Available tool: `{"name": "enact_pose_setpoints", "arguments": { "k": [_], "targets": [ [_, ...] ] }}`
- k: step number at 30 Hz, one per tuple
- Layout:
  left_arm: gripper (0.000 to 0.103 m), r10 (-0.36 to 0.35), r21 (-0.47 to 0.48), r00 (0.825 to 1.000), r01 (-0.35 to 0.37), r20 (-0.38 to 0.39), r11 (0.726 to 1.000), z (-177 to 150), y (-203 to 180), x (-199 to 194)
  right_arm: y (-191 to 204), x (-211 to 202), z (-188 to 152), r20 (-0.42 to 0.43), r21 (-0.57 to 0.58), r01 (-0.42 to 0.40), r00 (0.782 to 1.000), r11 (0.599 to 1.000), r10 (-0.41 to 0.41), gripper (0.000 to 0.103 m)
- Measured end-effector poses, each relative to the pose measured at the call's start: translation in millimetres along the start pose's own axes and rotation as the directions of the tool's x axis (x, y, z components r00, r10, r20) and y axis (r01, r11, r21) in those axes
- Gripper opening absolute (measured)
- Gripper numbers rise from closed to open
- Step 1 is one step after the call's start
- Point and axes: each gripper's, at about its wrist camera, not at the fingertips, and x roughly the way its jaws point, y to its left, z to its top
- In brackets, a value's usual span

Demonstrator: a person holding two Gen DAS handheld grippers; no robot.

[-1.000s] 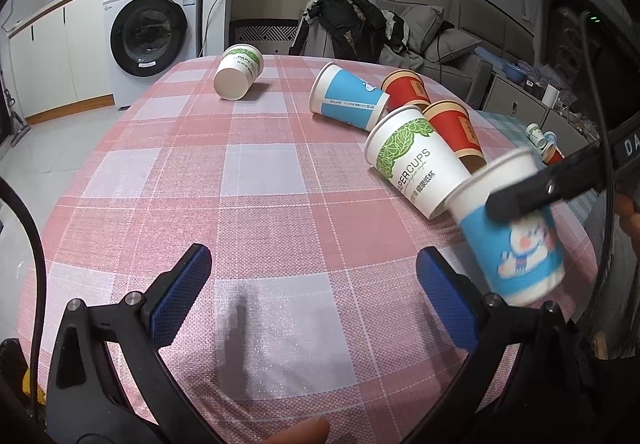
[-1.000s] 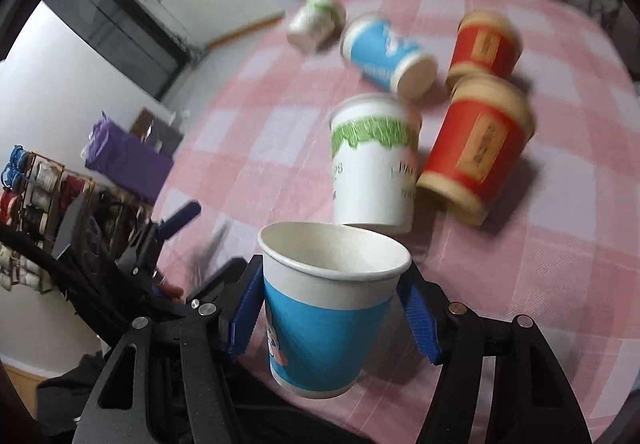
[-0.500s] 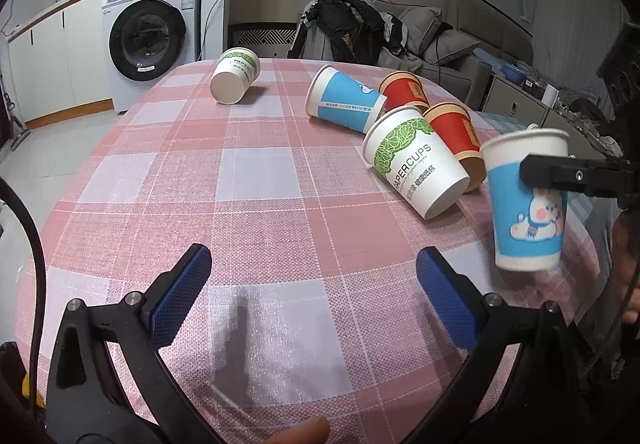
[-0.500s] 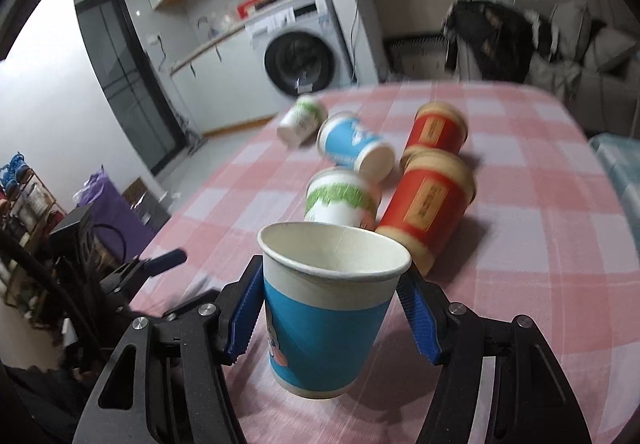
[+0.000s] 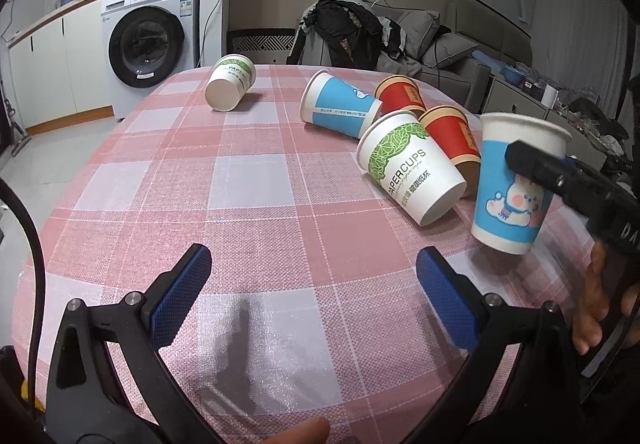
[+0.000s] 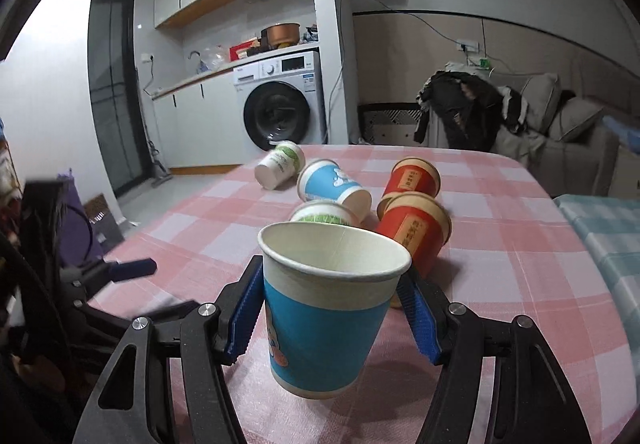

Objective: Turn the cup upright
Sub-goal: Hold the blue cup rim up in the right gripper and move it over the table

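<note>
My right gripper [image 6: 334, 310] is shut on a blue and white paper cup [image 6: 326, 314] with a cartoon print. The cup is nearly upright, mouth up, and its base is at or just above the tablecloth near the right edge. It also shows in the left wrist view [image 5: 514, 184], with the right gripper's finger [image 5: 560, 176] across it. My left gripper [image 5: 312, 300] is open and empty, low over the near part of the table.
Several cups lie on their sides on the pink checked table [image 5: 248, 180]: a green-leaf cup [image 5: 410, 172], two red cups [image 5: 452, 136], a blue cup [image 5: 340, 104], and a far white cup [image 5: 231, 87]. A washing machine [image 5: 150, 40] stands behind.
My right gripper has turned the blue cup from tilted to nearly upright and lowered it toward the table. My left gripper has stayed open and still.
</note>
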Motion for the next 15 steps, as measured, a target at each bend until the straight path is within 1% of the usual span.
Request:
{"name": "enact_pose_setpoints", "arguments": {
  "k": [5,7,10,13,15],
  "targets": [
    [0.102,0.0,0.001,1.0,0.0,-0.01,1.0,-1.9,0.3,3.8,4.8,2.7,-2.3,0.021,-0.027,0.031,0.999,0.999,-0.03,0.066],
    [0.102,0.001,0.003,1.0,-0.001,-0.007,1.0,-2.5,0.2,4.1,2.8,6.1,-2.9,0.004,-0.019,0.017,1.0,1.0,-0.017,0.066],
    [0.102,0.001,0.005,1.0,-0.001,-0.009,1.0,-3.0,0.0,4.2,1.3,4.3,-4.8,0.001,-0.016,0.021,1.0,1.0,-0.021,0.066],
    [0.102,-0.001,0.016,1.0,0.001,-0.008,1.0,-4.0,-1.7,4.0,1.1,9.5,-8.2,-0.037,-0.017,0.018,0.999,1.0,-0.018,0.066],
    [0.102,0.0,0.024,1.0,0.001,-0.008,1.0,-4.6,-3.2,4.3,2.1,7.7,-11.0,-0.029,-0.022,0.02,0.999,1.0,-0.02,0.066]
  ]
}}
